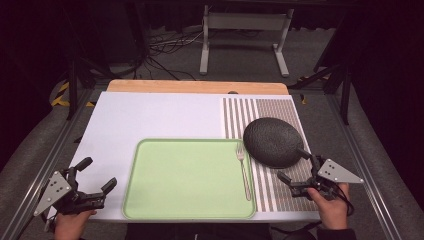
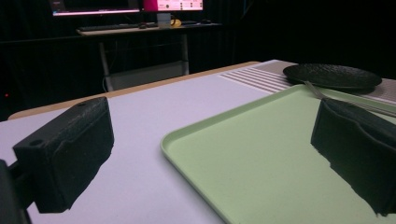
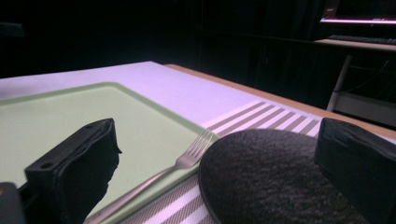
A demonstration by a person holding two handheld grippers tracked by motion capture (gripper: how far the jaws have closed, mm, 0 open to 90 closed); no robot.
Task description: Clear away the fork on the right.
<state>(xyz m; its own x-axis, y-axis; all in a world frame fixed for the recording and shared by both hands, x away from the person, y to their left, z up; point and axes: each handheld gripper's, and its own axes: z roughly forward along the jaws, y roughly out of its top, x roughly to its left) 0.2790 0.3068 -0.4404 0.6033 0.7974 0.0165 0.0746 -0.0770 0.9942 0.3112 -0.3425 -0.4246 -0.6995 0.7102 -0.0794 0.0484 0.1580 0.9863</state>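
**Both grippers open at the near edge of the table**

While the person's hands rested at the near side of the white table top [image 1: 150,115], each held a black two-jaw gripper with its jaws spread wide and nothing between them. The left gripper [image 1: 95,174] sat at the table's near left corner, just beside the left rim of the pale green rectangular plastic tray [image 1: 190,180], its jaws apart and pointing toward the tray. In the left gripper view, one jaw stood over the white surface and the other over the tray's [image 2: 261,154] floor.

The right gripper [image 1: 295,166] was at the near right, over the grey-and-white striped placemat [image 1: 280,112]. Its farther jaw reached the near edge of the dark, rough-textured round plate [image 1: 272,141]; whether it touched could not be told. That plate lay on the placemat, its left edge overlapping the tray's right rim.

A silver metal fork [image 1: 243,170] lay lengthwise along the tray's right side, tines pointing away from the person and close to the plate. The right gripper view showed the fork [image 3: 177,168] resting on the tray's rim just beside the plate [image 3: 271,182], with both between the open jaws.
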